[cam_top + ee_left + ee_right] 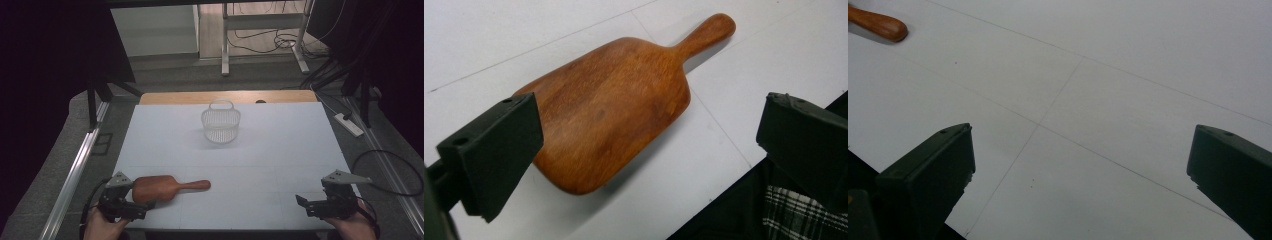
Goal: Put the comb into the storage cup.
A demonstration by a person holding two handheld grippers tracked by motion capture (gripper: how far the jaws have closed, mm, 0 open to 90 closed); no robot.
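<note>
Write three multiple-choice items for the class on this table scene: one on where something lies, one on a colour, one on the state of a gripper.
1. Where does the wooden paddle lie?
A. inside the basket
B. on the table near the left gripper
C. on the floor

2. What colour is the basket?
A. white
B. red
C. black

3. How is the left gripper set?
A. shut on the paddle
B. shut on nothing
C. open, holding nothing

Answers:
1 B: the high view shows the paddle flat on the table, its broad end by the left gripper.
2 A: the basket's mesh is white.
3 C: the left gripper view shows both jaws wide apart, nothing clamped.
</note>
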